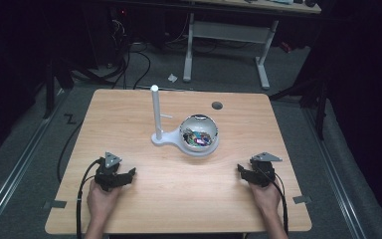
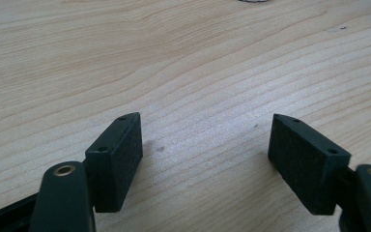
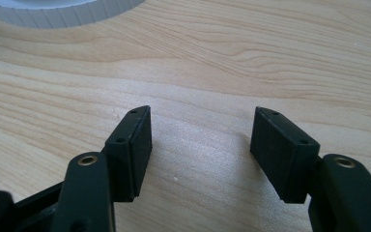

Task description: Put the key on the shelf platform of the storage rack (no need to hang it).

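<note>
Both grippers rest near the front edge of the light wooden desk (image 1: 129, 114), left gripper (image 1: 130, 174) and right gripper (image 1: 240, 170) each spread wide, holding nothing. The white-based shiny bowl of colourful bits (image 1: 199, 134) sits mid-desk, well apart from both, beside a white upright post (image 1: 155, 112).

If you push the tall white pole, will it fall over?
Probably not easily: the pole stands on a flat white base that also carries the bowl, whose contents likely weigh it down. Pushed near its top, it might tilt; low down, the stand would likely slide.
</note>
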`<state>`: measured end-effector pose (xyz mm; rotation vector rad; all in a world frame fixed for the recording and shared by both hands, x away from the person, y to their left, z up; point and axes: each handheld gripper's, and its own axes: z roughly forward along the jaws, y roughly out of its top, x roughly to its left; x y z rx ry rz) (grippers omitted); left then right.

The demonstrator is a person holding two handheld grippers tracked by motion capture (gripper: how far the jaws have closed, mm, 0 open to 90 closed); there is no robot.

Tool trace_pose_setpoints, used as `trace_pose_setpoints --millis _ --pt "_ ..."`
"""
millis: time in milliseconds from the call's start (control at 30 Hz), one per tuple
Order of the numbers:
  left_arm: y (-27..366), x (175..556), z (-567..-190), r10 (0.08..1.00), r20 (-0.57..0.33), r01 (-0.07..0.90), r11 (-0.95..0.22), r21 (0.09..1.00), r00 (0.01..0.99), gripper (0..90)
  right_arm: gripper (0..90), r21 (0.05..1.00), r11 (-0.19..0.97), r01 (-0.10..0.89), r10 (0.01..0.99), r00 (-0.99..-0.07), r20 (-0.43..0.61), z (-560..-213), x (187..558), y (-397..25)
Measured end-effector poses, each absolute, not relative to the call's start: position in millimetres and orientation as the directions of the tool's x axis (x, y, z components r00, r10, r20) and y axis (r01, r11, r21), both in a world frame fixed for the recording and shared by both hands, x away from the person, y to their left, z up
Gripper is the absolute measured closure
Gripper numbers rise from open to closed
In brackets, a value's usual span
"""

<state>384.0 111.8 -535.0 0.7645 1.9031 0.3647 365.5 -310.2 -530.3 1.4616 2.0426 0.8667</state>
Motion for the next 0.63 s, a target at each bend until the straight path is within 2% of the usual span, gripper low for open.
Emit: trace_pose_setpoints --millis 633 --pt "111.8 384.2 -534.9 0.649 -0.702 0.344 0.757 0.555 -0.295 28.3 38.2 0.728 0.221 0.649 0.952 -0.305 -0.017 -530.4 365.2 -310.3"
